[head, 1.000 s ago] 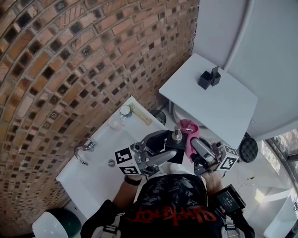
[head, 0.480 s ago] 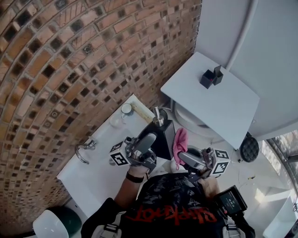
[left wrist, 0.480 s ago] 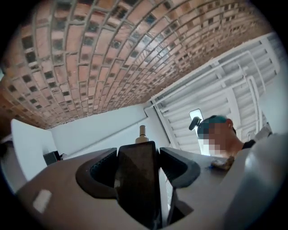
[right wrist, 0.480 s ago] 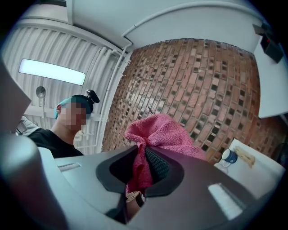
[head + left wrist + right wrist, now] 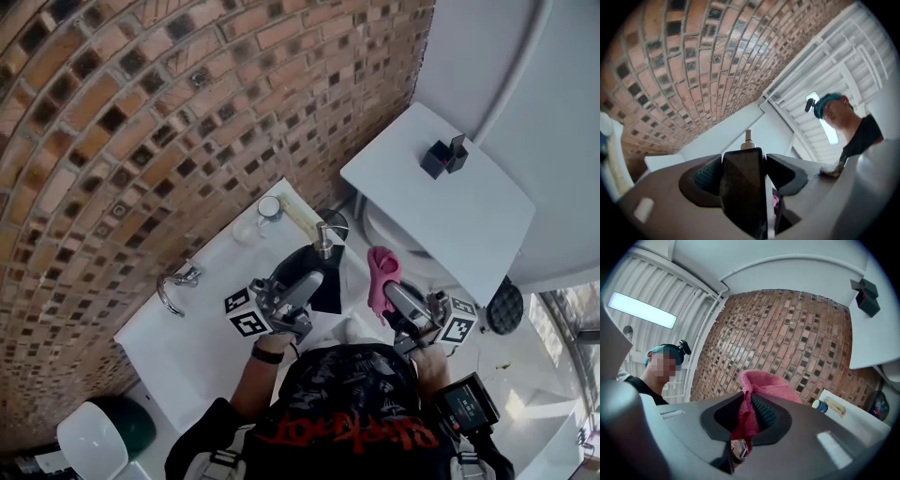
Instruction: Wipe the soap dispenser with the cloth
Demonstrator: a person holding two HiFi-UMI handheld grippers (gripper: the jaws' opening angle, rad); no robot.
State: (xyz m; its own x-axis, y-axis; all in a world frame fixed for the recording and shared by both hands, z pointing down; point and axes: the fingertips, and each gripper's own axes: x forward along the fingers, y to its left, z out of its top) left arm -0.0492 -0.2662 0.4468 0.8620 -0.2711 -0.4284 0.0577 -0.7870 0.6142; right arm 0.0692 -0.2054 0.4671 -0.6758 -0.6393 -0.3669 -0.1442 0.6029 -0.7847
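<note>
Head view: my left tool (image 5: pixel 302 286) clamps the opaque black soap dispenser (image 5: pixel 319 270) at the sink's (image 5: pixel 197 337) edge, pump toward 12 o'clock. At its 3 o'clock, just apart, my right tool (image 5: pixel 392 298) pinches the pink cloth (image 5: pixel 382 272).

Left gripper view: the soap dispenser (image 5: pixel 743 187) fills the jaws, long axis running 6 to 12.

Right gripper view: the cloth (image 5: pixel 749 408) is bunched between closed jaws.

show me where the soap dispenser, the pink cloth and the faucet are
soap dispenser (image 5: pixel 324 246), head view, on its silver pump
pink cloth (image 5: pixel 382 274), head view, on the bunched upper fold
faucet (image 5: pixel 176 282), head view, on its chrome body at the sink's back edge
</note>
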